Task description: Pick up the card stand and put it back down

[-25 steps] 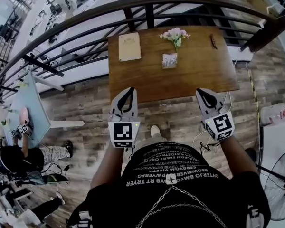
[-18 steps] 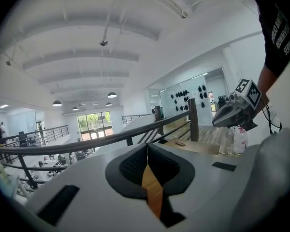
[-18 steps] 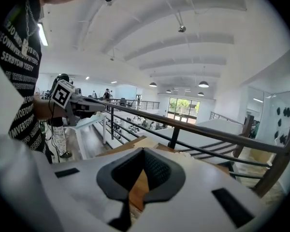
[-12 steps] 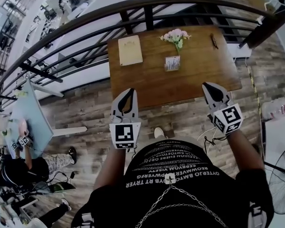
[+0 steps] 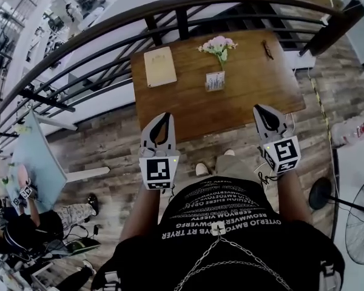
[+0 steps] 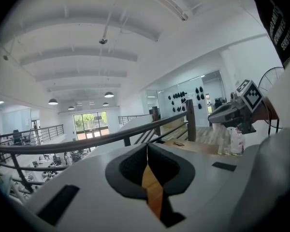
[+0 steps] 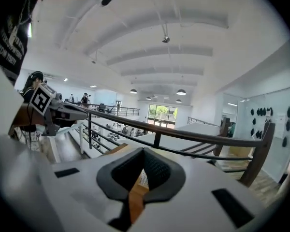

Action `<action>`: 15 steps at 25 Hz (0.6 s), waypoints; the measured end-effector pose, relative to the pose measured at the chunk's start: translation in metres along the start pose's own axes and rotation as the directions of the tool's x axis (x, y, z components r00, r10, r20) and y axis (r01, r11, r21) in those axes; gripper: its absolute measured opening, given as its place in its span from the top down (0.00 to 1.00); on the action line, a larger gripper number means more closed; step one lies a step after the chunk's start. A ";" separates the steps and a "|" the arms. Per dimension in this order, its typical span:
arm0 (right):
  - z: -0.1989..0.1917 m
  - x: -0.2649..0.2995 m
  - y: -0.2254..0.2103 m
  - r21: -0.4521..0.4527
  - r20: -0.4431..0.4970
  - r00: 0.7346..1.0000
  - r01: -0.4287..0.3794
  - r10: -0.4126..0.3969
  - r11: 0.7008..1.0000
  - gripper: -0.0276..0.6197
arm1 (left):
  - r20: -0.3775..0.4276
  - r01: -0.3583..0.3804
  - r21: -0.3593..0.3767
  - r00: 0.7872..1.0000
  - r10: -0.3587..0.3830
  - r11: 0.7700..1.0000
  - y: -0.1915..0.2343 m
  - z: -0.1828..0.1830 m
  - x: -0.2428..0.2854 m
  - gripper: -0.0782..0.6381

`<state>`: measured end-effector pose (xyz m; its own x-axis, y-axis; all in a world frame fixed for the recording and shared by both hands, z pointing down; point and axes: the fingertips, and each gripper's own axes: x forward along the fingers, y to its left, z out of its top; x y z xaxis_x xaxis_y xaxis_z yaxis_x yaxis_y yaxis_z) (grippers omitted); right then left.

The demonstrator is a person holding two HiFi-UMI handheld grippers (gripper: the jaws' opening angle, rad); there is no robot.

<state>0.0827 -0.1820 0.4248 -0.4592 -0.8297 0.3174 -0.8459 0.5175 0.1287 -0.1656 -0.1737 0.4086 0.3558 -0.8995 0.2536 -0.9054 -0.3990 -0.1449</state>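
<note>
Card stand (image 5: 215, 81) on table (image 5: 255, 83), flowers (image 5: 217, 44) just behind, notebook (image 5: 160, 66) leftward; left tongs (image 5: 163, 116), right tongs (image 5: 259, 108) both closed, empty

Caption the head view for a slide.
Shut and empty, the left gripper and right gripper hover at the table edge; card stand untouched.

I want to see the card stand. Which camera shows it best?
The head view: the small white card stand sits whole on the brown wooden table. The right gripper view shows a sliver at most; the left, none.
</note>
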 end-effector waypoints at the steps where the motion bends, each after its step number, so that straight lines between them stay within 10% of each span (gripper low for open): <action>1: -0.001 0.000 0.001 -0.006 -0.004 1.000 -0.004 0.004 1.000 0.94 | -0.005 0.006 0.001 1.000 -0.006 1.000 -0.002 0.000 0.003 0.85; 15: -0.045 0.048 -0.043 0.071 -0.049 0.999 -0.020 0.023 0.997 0.93 | -0.049 0.006 0.016 0.999 -0.005 1.000 -0.005 0.001 0.062 0.85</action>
<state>0.1098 -0.2346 0.4762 -0.4651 -0.8062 0.3656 -0.8538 0.5177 0.0554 -0.1393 -0.2274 0.4236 0.3486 -0.8875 0.3014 -0.8995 -0.4072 -0.1584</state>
